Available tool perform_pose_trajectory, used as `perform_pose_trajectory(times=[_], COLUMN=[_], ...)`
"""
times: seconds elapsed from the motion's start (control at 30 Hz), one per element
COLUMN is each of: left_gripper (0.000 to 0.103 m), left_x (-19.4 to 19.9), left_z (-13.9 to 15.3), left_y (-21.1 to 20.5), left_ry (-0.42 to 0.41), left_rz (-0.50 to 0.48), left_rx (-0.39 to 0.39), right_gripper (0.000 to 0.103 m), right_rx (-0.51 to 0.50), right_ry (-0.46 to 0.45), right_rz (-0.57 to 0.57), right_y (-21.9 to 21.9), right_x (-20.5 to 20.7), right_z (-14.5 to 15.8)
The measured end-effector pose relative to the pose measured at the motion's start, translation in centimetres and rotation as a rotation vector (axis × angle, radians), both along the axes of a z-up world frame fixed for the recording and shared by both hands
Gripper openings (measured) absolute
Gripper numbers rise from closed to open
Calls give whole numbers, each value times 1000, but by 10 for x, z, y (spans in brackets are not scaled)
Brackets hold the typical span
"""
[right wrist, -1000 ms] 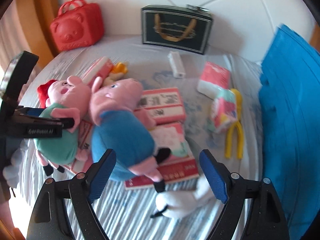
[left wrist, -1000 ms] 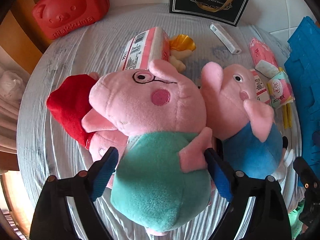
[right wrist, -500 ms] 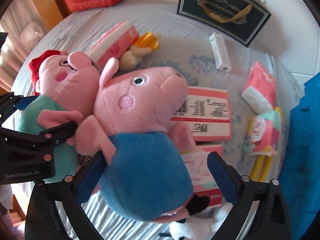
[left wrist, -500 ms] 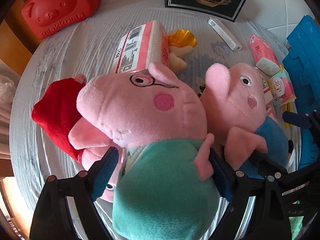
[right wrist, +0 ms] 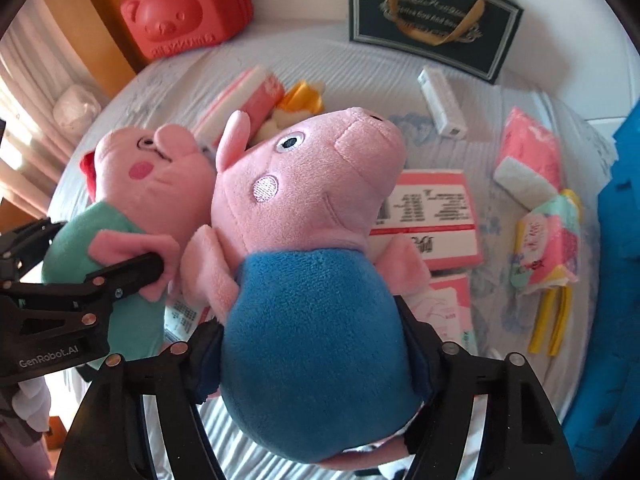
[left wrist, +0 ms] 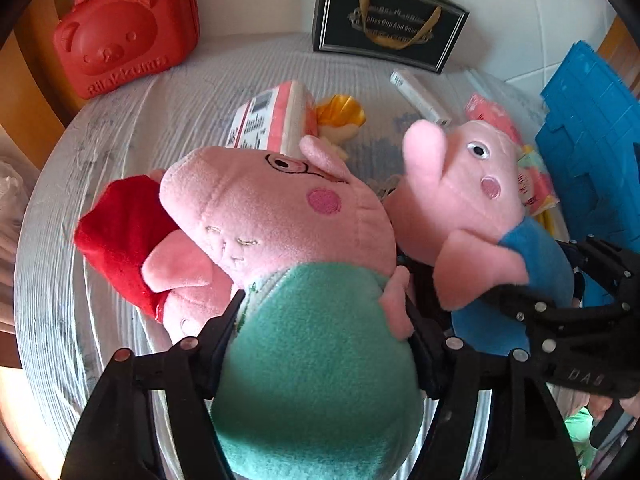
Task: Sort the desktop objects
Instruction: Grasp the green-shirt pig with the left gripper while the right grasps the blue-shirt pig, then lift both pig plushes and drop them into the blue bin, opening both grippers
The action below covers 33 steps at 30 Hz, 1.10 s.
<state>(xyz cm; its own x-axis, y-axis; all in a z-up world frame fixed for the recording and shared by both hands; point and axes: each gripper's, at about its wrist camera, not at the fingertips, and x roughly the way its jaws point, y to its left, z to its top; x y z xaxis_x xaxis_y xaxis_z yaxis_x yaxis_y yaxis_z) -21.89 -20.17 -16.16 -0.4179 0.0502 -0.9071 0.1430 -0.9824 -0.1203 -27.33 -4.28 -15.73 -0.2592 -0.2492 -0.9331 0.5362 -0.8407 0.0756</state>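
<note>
My left gripper (left wrist: 324,344) is shut on the green-bodied pig plush (left wrist: 304,352), which fills the left wrist view and also shows at the left of the right wrist view (right wrist: 132,200). My right gripper (right wrist: 316,352) is shut on the blue-bodied pig plush (right wrist: 316,320), also seen at the right of the left wrist view (left wrist: 472,208). Both plushes are held side by side, lifted above the grey striped bedcover (left wrist: 200,80). A third pig plush in a red dress (left wrist: 120,232) lies under the green one.
Pink tissue boxes (right wrist: 432,216), small tissue packs (right wrist: 532,160), a white tube box (right wrist: 440,100), yellow tongs (right wrist: 552,320) and a yellow-haired doll (left wrist: 340,116) lie on the cover. A red bear case (left wrist: 120,40) and a black gift bag (left wrist: 384,36) stand at the back. A blue crate (left wrist: 592,128) is at the right.
Both grippers have closed on their plushes: the left on the green pig, the right on the blue pig. Both plushes have been raised off the cover and stand more upright.
</note>
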Motion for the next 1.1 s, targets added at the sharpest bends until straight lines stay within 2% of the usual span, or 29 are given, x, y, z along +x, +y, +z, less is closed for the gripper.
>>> perform_pose_trajectory(times=[0.4,0.7,0.87,1.1], left_gripper=[70,70,70,70], left_x=[59,96,100,96], left_z=[99,157,185,225], left_y=[16,37,79,170], left_ry=[313,505,571,655], left_rz=[-1,-85,-121,-126], left_rx=[-124,-142,-161,-149], right_gripper=[72,72,72,72], right_rx=[-102,-110,-147,-189], right_ry=[300,472,556,678], right_rz=[-94,-214,-266,-269], right_y=[30,52,91,173], right_x=[55,104,119,129], right_z=[98,156,193,243])
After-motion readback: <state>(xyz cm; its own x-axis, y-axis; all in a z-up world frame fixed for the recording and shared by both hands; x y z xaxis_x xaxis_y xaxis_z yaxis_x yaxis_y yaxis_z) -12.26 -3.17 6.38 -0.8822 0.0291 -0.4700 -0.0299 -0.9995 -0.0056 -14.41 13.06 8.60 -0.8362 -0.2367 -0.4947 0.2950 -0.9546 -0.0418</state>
